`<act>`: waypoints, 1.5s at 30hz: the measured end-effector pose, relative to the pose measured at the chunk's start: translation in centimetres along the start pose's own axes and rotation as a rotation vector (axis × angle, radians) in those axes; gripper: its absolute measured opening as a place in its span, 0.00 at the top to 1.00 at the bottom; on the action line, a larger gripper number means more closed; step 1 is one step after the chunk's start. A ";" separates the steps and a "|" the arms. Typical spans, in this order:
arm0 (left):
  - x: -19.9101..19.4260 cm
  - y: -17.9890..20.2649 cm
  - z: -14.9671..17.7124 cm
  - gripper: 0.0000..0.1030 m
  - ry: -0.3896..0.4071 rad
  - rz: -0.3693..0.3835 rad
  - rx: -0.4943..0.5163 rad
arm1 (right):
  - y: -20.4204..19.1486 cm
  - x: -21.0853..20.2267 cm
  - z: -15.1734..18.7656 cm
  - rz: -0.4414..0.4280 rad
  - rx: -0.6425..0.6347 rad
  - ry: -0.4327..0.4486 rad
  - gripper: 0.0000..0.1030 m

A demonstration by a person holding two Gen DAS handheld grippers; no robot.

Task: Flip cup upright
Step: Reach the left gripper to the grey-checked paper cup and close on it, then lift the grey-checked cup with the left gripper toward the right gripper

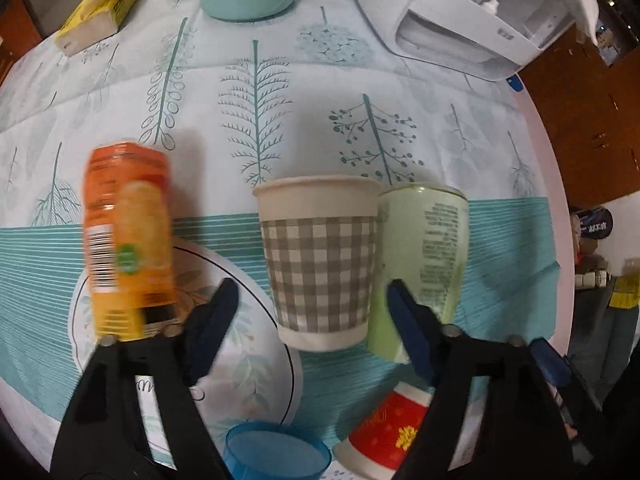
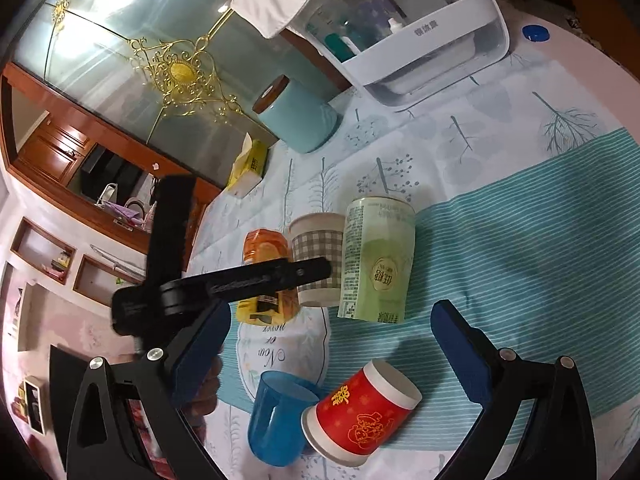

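Only in the right wrist view is the red cup (image 2: pixel 362 412) seen whole, lying tipped beside the blue cup (image 2: pixel 276 416) on the tree-printed tablecloth (image 2: pixel 520 240). Both the left gripper (image 1: pixel 312 304) and right gripper (image 2: pixel 332 344) are spread wide, nothing grasped. A gilded glass panel (image 2: pixel 132 52) is seen behind.

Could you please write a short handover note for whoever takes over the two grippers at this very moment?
Left gripper: open, empty, jaws on either side of the checked paper cup, not touching it.
Right gripper: open, empty, above the red paper cup.
The checked paper cup stands with its mouth up, between the orange bottle and the green can.
The red paper cup is tipped over, leaning against the blue plastic cup, which has its mouth up.
Done: the checked cup is upright.
Left: grasp the red cup, stand it upright and release it.
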State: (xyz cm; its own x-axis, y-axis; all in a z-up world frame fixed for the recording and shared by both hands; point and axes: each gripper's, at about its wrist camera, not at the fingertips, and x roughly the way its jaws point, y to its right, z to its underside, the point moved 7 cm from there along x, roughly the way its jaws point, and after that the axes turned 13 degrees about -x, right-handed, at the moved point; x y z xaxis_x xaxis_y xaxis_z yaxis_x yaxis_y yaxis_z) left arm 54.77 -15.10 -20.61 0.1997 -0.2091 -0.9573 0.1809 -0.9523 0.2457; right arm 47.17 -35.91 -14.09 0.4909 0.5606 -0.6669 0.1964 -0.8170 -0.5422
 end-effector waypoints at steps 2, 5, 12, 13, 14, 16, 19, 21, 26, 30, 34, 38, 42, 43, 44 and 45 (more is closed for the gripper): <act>0.4 -0.2 0.2 0.48 -0.015 0.017 -0.018 | -0.2 0.0 0.2 -0.006 0.002 -0.002 0.02; 0.0 -0.1 0.3 0.49 -0.015 0.067 -0.039 | -0.3 -0.2 0.3 -0.018 0.006 -0.004 0.02; -6.3 0.6 1.3 0.49 0.082 0.100 0.025 | -0.5 -1.3 0.3 -0.031 0.013 0.017 0.02; -7.8 0.5 1.6 0.49 0.112 0.092 0.037 | -0.5 -1.5 0.4 -0.029 0.015 0.018 0.02; -9.2 0.4 1.9 0.49 0.134 0.087 0.046 | -0.6 -1.8 0.5 -0.025 0.015 0.020 0.02; -11.5 -0.2 2.4 0.49 0.172 0.082 0.048 | -1.1 -2.2 0.6 -0.021 0.008 0.025 0.01; -15.3 -1.4 4.3 0.49 0.206 0.119 0.037 | -2.0 -3.2 0.7 -0.012 -0.002 0.030 0.01; -17.1 -2.3 5.6 0.49 0.214 0.145 0.028 | -2.9 -4.0 1.0 -0.010 -0.015 0.042 0.01; -20.7 -5.3 10.5 0.49 0.236 0.198 -0.006 | -5.6 -5.4 3.3 0.038 -0.031 0.039 0.01; -21.6 -6.7 15.5 0.49 0.217 0.254 -0.024 | -8.6 -6.9 6.1 0.023 -0.094 0.062 0.01; -21.5 -7.2 20.1 0.49 0.206 0.292 -0.024 | -10.2 -8.7 10.0 0.019 -0.075 0.067 0.01; -20.4 -8.1 25.1 0.49 0.182 0.274 -0.017 | -10.8 -10.3 14.0 0.010 -0.040 0.040 0.01; -18.1 -9.2 29.5 0.49 0.116 0.270 -0.066 | -10.9 -11.9 17.9 -0.022 -0.004 0.012 0.01; -17.4 -9.4 30.4 0.49 0.098 0.268 -0.067 | -10.9 -12.4 18.8 -0.021 0.002 0.009 0.01; -16.3 -9.6 31.8 0.49 0.059 0.275 -0.073 | -10.8 -12.7 19.5 -0.008 0.008 0.003 0.01; -15.6 -9.6 32.7 0.49 0.030 0.288 -0.077 | -10.7 -13.1 20.2 0.011 0.013 -0.002 0.01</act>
State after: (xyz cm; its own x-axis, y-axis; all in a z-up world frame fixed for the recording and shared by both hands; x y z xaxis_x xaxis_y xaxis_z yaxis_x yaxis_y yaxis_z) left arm 18.46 -9.94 -13.01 0.2811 -0.4604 -0.8421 0.1854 -0.8349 0.5183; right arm 21.47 -31.82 -9.88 0.4917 0.5515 -0.6738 0.1796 -0.8214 -0.5413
